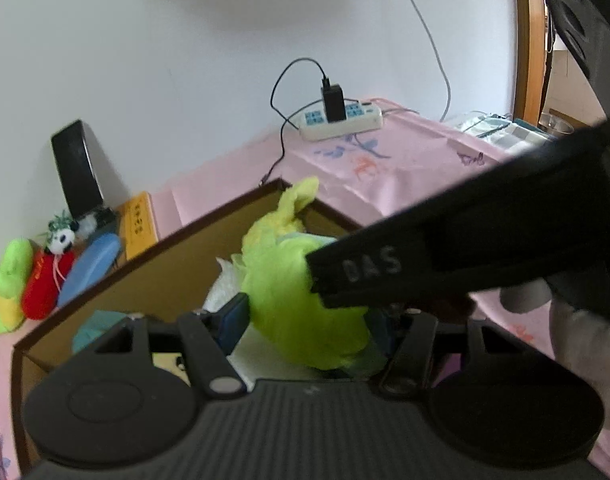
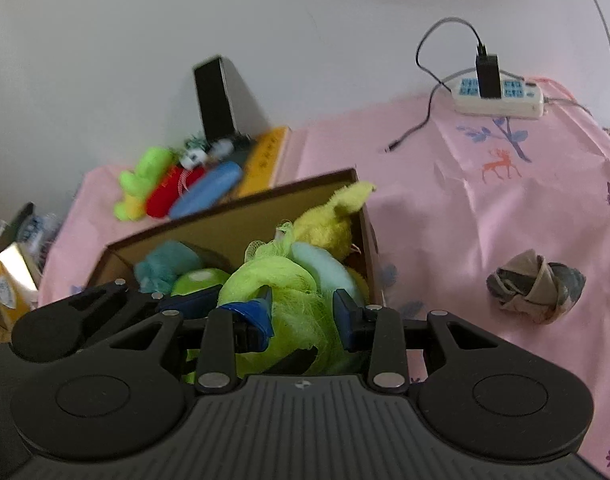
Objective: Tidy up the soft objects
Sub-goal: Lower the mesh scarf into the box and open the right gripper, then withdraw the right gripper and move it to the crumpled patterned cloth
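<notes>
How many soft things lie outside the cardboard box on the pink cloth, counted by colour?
Green: 1, the green plush
Red: 1, the red plush
Blue: 1, the blue soft piece
White and black: 1, the small panda
Grey patterned: 1, the rolled cloth bundle
Total: 5
</notes>
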Motion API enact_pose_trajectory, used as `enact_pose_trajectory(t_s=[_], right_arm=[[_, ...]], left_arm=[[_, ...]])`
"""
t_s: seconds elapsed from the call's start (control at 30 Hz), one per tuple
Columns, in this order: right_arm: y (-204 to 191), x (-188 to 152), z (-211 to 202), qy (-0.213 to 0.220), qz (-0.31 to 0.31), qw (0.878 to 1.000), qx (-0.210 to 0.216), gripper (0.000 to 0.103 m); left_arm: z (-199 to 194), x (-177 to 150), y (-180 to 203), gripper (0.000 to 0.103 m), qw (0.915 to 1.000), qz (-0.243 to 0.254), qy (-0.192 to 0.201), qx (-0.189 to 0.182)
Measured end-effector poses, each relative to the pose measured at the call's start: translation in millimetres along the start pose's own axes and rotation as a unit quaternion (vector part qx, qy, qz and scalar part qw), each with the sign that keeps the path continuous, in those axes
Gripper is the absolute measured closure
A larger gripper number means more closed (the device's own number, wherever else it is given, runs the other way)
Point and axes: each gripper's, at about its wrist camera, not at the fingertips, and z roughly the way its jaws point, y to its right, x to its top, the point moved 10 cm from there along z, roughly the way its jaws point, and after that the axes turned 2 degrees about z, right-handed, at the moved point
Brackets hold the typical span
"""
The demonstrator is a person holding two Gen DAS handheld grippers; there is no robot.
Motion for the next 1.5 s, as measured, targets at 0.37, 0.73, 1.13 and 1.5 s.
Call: enact_pose_trajectory(t_s=[0.37,0.73,1.13,1.5], right_arm=[[-10.6,-1.5,42.5,-0.069,-0.067,0.994,-0.05,0.091],[-10.6,7.5,13.2,-0.045,-0.083,0.995,-0.043,0.087],[-1.8,-3.2,-23.3,-0.022,-0.04,0.998,-0.037,0.087],[-5.8,-10.5,-61.6,0.013,-0.016,1.0,-0.01,0.086]], left_arm=[[25.9,-7.7,-19.2,0.042,0.9961,-0.069,-0.027,-0.047],[14.0,-8.0,-16.5,0.03,0.9968,-0.063,-0.037,-0.033],[-33.0,-13.2,-4.3,0.029,0.9974,-0.051,-0.029,-0.043],[-75.5,-19.1,0.7,0.028,0.9989,-0.047,-0.008,-0.001]])
